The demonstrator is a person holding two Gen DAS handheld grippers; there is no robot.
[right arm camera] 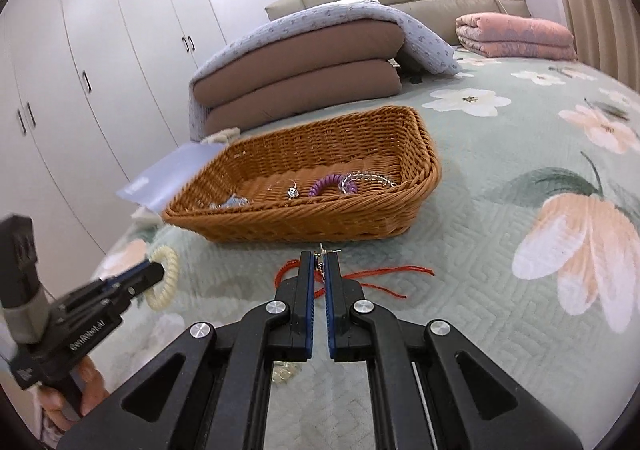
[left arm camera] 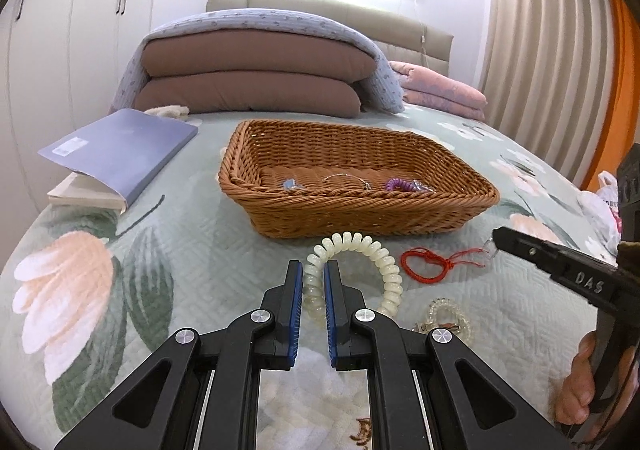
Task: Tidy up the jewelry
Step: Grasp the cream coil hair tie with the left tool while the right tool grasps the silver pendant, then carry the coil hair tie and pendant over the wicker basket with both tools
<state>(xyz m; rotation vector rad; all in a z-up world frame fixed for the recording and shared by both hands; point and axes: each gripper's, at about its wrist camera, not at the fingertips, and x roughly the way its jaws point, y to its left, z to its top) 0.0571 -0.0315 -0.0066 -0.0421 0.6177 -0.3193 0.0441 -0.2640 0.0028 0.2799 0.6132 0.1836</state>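
Observation:
A brown wicker basket (left arm camera: 360,205) (right arm camera: 320,221) stands on the bed and holds a purple coil bracelet (right arm camera: 326,183), a silver chain (right arm camera: 368,177) and other small pieces. My left gripper (left arm camera: 313,270) is shut on a cream coil bracelet (left arm camera: 384,262) just in front of the basket; both show in the right wrist view (right arm camera: 162,278). My right gripper (right arm camera: 319,262) is shut on a small silver clip (right arm camera: 326,252), above a red cord bracelet (left arm camera: 424,262) (right arm camera: 360,278). A clear bead bracelet (left arm camera: 446,314) lies near the left fingers.
A blue-grey book (left arm camera: 116,153) lies left of the basket. Folded brown and blue bedding (left arm camera: 256,65) and a pink quilt (left arm camera: 440,89) sit behind it. White wardrobes (right arm camera: 80,69) line the left; curtains (left arm camera: 540,41) hang on the right.

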